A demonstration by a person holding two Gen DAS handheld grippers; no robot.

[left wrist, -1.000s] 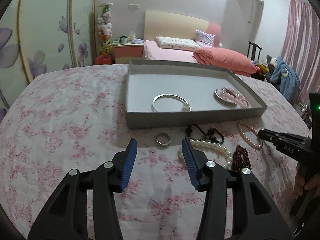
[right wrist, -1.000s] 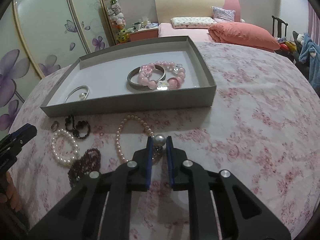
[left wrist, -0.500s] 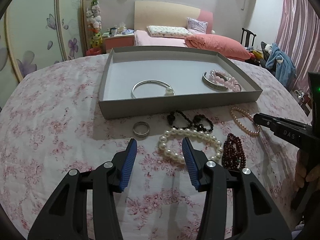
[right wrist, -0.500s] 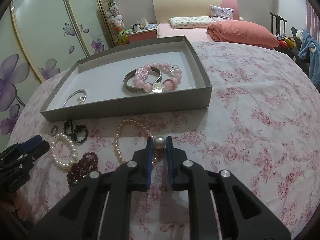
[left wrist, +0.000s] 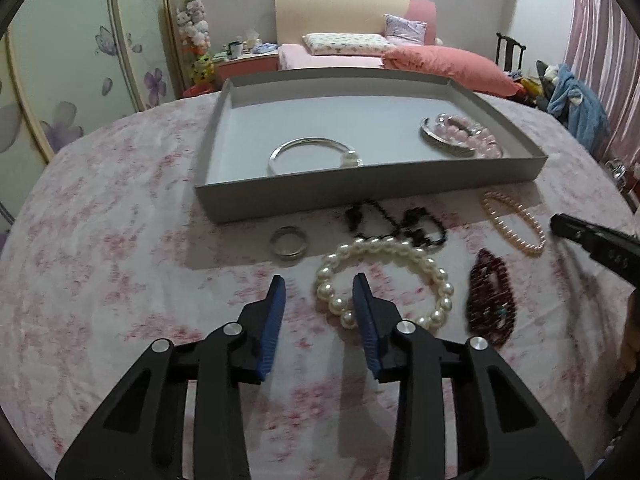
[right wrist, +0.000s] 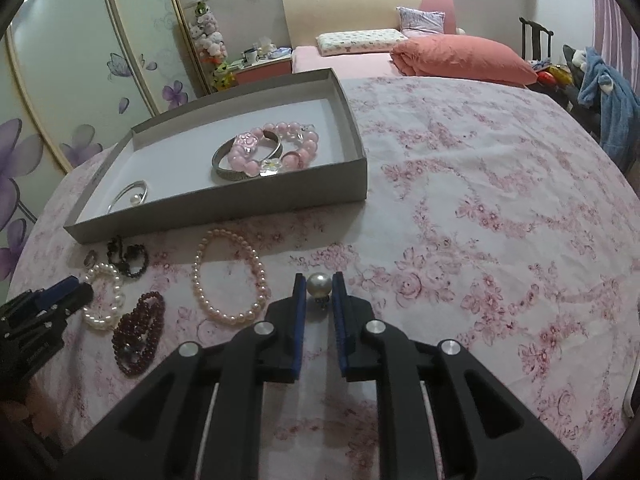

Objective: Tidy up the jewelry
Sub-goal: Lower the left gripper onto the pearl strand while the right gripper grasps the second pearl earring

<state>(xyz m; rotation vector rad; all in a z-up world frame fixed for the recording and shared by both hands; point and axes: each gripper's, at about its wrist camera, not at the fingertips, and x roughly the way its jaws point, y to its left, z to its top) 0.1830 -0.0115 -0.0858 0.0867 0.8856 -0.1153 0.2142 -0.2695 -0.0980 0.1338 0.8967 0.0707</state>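
The right gripper (right wrist: 319, 285) has its fingers clamped on a pearl piece (right wrist: 319, 283) above the cloth-covered desk (right wrist: 480, 240). The left gripper (left wrist: 319, 292), fingers closing with nothing between them, has one fingertip inside the white pearl bracelet (left wrist: 384, 280) lying before the tray (left wrist: 360, 188) near the desk's front edge. This looks like the pick-up step; next, straddle the beads, then lift into the tray.

Home bedroom, made bed (left wrist: 344, 50) with cream headboard (left wrist: 340, 4) at twelve o'clock, pink quilt (right wrist: 460, 60) at one o'clock, bedside cabinet (right wrist: 260, 68) and soft toys (left wrist: 194, 20) at eleven o'clock, flower-printed wardrobe doors (left wrist: 60, 80) at ten o'clock, pink curtain (left wrist: 604, 40) at two o'clock.
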